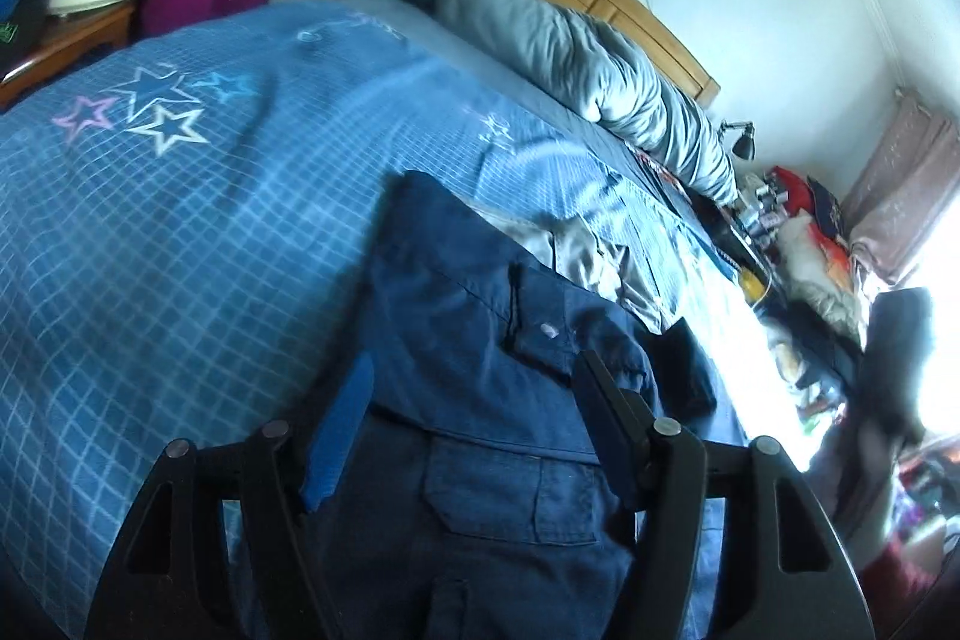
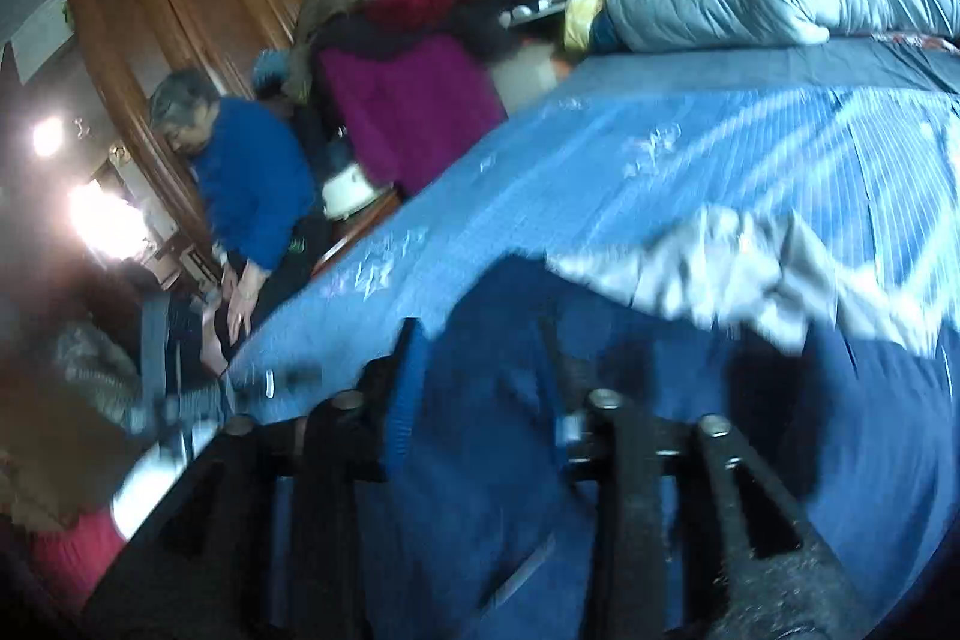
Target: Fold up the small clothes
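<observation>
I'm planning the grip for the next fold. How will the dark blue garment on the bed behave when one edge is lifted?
The dark blue garment will probably droop and fold on itself: it already lies creased on the bedspread. Its pocket flap and seams suggest thicker spots that bend less easily. It should drag rather than slide.

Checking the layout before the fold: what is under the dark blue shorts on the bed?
The dark blue shorts lie on the blue checked bedspread, with a grey garment tucked beneath their far edge. How far that grey cloth runs underneath is covered.

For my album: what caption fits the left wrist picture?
Open left gripper over dark blue shorts on a starry blue bedspread.
</observation>
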`<state>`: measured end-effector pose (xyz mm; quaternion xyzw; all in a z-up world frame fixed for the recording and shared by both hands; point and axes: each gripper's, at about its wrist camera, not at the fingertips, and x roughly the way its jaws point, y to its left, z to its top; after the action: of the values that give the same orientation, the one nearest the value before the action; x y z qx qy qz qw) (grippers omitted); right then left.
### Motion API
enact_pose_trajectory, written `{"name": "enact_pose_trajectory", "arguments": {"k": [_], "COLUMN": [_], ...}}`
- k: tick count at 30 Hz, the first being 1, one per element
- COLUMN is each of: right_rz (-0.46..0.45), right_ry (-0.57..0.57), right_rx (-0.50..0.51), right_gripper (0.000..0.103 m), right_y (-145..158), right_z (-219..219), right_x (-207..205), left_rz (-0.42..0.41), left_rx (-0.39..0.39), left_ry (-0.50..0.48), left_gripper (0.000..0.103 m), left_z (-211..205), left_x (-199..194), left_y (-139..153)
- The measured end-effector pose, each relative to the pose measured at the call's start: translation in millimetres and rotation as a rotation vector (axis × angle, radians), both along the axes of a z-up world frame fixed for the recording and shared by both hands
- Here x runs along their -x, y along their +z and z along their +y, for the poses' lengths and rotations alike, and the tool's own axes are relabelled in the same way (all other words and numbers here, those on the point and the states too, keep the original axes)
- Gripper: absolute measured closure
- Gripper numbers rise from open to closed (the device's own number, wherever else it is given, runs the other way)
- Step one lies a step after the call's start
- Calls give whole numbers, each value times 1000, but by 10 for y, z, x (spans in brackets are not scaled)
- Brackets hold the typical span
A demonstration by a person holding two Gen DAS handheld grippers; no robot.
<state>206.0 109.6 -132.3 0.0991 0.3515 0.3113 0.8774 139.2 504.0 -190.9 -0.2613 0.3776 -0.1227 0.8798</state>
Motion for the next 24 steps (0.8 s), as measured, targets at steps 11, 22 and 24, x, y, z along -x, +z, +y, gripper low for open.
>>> {"name": "enact_pose_trajectory", "arguments": {"k": [11, 22, 24], "right_rz": [194, 227, 246], "right_ry": [-454, -493, -509], "right_rx": [110, 29, 2], "right_gripper": [56, 50, 44], "right_y": [-594, -913, -998], "right_z": [-2013, -2393, -2448], "right_x": [785, 801, 800], "left_rz": [26, 227, 232], "left_rx": [35, 98, 103], "left_ry": [-66, -188, -191], "left_gripper": [32, 38, 38], "left_z": [-274, -1184, -1272], "left_x": [-145, -930, -928], "left_y": [-156, -571, -635]}}
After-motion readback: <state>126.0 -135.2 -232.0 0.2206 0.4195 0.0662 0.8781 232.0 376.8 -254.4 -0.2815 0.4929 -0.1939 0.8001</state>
